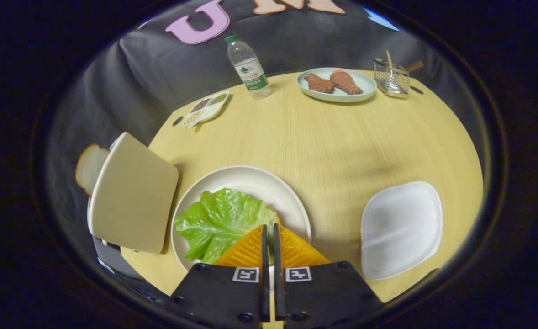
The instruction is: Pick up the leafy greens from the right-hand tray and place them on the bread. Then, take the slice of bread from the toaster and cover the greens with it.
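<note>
Hand-held gripper (269, 234) nearly closed, seemingly empty, over 1 lettuce leaf (218, 221) on 1 plate (260, 180).

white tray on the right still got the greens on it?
No. The white tray is bare; the lettuce leaf lies on the round plate, just ahead of the tool, whose fingers are nearly closed.

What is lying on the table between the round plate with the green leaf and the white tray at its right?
Nothing: in the gripper view, bare tabletop separates the round plate from the white tray.
</note>
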### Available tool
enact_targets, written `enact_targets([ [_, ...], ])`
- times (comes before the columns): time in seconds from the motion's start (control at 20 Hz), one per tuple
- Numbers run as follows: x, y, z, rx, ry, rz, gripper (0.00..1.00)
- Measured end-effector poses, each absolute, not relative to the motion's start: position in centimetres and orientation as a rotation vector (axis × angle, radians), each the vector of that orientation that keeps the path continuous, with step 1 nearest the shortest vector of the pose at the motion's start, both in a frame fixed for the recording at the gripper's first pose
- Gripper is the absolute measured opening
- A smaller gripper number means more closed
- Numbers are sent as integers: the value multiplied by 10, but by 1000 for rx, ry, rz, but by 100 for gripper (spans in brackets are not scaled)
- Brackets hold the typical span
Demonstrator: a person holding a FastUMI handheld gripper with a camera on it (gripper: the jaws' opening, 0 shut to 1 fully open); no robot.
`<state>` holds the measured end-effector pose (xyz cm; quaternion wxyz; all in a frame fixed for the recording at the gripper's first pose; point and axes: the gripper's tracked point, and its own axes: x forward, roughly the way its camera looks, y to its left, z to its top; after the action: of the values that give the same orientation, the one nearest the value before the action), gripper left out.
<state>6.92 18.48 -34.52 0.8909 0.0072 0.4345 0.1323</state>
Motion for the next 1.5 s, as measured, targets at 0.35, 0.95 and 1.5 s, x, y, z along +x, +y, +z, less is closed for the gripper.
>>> enact_targets([
  [0.35, 56, 172, -334, -19, 938, 252, 51],
  [0.95, -22, 228, -260, 130, 1230, 345, 99],
  [1.5, -11, 369, -170, 242, 1309, 464, 98],
])
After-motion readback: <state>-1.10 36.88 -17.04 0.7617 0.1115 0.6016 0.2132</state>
